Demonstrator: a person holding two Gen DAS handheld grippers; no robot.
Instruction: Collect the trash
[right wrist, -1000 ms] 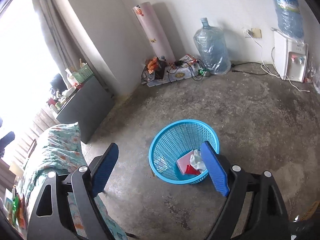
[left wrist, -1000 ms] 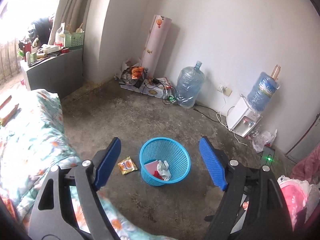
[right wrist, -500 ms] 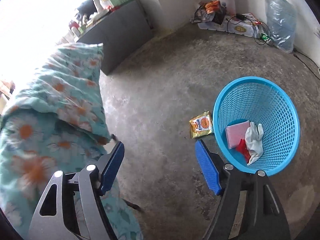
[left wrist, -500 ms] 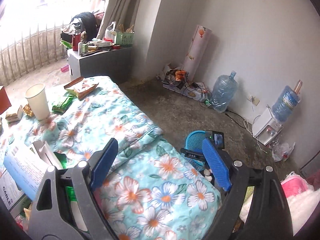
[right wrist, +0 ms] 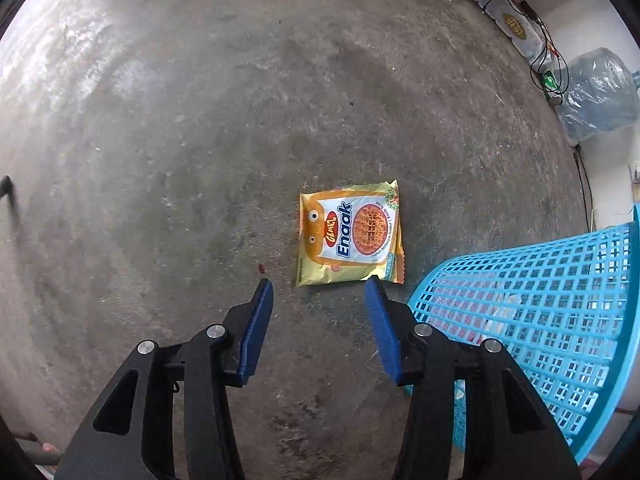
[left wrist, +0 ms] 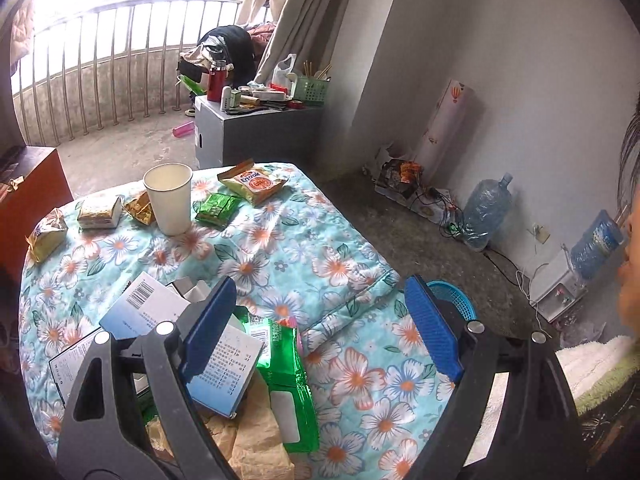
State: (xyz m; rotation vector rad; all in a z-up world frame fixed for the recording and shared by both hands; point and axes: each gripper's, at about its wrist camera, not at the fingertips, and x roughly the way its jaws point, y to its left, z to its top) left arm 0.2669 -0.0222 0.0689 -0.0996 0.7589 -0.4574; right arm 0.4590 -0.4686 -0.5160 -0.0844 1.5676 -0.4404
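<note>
snack packet point(right wrist: 349, 235): yellow-orange, white panel, blue lettering, red oval logo, orange-brown disc
basket point(right wrist: 536, 312): light blue plastic lattice, just right of the snack packet
floor point(right wrist: 200, 120): mottled grey concrete, darker patches
right gripper point(right wrist: 319, 286): black frame, blue pads, silver bolts
left gripper point(left wrist: 320, 308): same, black frame with blue pads
quilt point(left wrist: 304, 240): pale turquoise, white-and-orange flower print, green leaves
cup point(left wrist: 169, 197): plain white, on the quilt
green packets point(left wrist: 218, 209): shiny green, right of the cup
green wrapper point(left wrist: 286, 376): bright green with a white patch
box point(left wrist: 144, 310): white-to-blue, black barcode
cabinet point(left wrist: 252, 136): grey
wall point(left wrist: 500, 40): white
</note>
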